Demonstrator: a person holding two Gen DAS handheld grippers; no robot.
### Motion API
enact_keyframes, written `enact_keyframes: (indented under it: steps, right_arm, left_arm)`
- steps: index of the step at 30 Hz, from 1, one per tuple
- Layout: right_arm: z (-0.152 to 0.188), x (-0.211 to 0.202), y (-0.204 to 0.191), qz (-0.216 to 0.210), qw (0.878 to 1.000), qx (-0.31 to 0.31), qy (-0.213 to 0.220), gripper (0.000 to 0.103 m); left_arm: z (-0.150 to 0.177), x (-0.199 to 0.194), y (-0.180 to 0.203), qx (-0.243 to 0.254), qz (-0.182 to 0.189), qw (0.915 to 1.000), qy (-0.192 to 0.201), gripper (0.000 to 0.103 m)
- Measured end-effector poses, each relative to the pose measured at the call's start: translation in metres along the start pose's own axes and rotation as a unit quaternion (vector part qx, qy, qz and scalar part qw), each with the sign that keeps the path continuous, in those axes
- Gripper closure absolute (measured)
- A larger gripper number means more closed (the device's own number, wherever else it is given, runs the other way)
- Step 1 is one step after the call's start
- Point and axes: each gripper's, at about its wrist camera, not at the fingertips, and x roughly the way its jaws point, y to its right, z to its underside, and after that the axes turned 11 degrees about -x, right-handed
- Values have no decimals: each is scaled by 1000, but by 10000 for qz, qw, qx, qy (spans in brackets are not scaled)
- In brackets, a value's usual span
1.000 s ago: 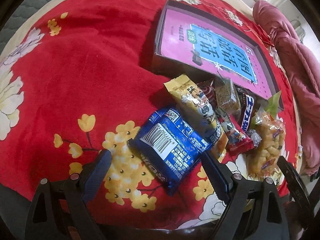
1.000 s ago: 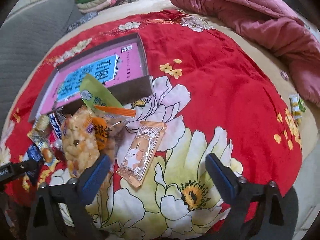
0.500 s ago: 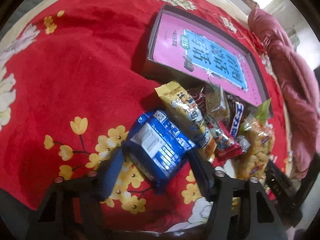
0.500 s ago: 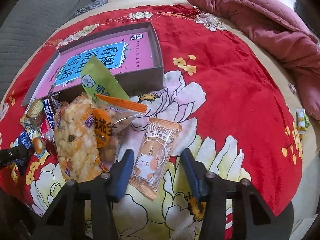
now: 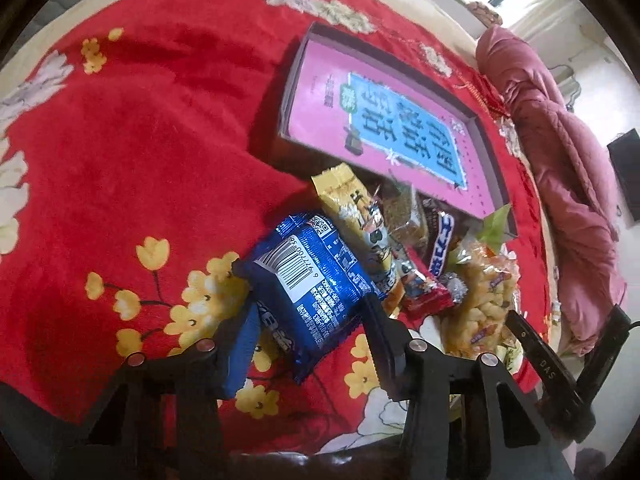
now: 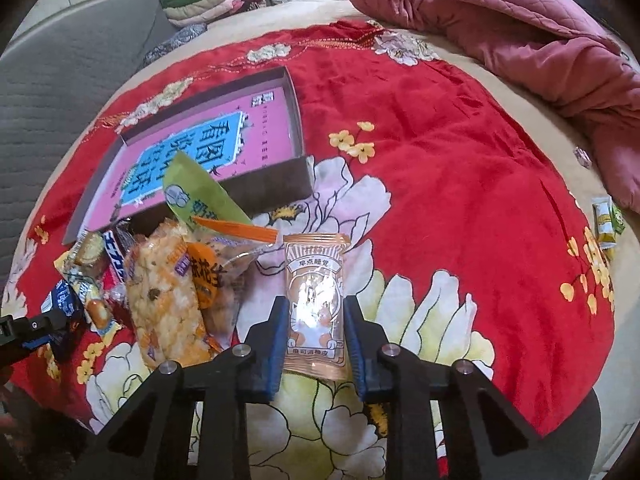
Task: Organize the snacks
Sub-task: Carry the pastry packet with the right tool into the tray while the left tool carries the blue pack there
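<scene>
My left gripper [image 5: 310, 336] is shut on a blue snack packet [image 5: 308, 280] with a white barcode, lifted a little off the red cloth. My right gripper [image 6: 314, 332] is shut on an orange cat-print packet [image 6: 316, 292], held upright between the blue pads. A pile of snacks lies in front of a shallow box [image 5: 486, 152] with a pink and blue liner, also seen in the right wrist view [image 6: 280, 182]: a yellow packet [image 5: 352, 216], a puffed-rice bag [image 6: 160, 296], a green packet [image 6: 200, 196] leaning on the box wall.
The red floral blanket [image 6: 460, 160] covers a bed. A crumpled pink quilt [image 6: 500, 20] lies at the far right. A small green packet [image 6: 606, 222] sits alone near the right edge. Folded clothes [image 6: 200, 4] and a grey cushion [image 6: 60, 80] are behind.
Both grippers have closed from wide open onto their packets. The left has raised the blue packet; the right has squeezed the orange packet and stood it upright.
</scene>
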Motion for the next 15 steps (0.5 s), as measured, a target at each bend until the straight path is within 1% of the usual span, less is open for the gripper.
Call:
enact_keyframes:
  steps: [4, 8, 12, 15]
  right_arm:
    - [-1, -9, 0, -12, 9999, -19, 133, 76]
    - [-4, -22, -4, -18, 9993, -105, 368, 77]
    - [-5, -26, -8, -44, 9987, -218, 455, 78]
    - [-5, -29, -6, -88, 9984, -170, 537, 78]
  left_arm:
    - [-1, -14, -2, 10, -46, 9999, 153, 51]
    - [-5, -26, -3, 16, -100, 9993, 355, 51]
    - [-5, -34, 0, 71, -136, 9985, 522, 51]
    - [-7, -41, 4, 136, -112, 9978, 641, 51]
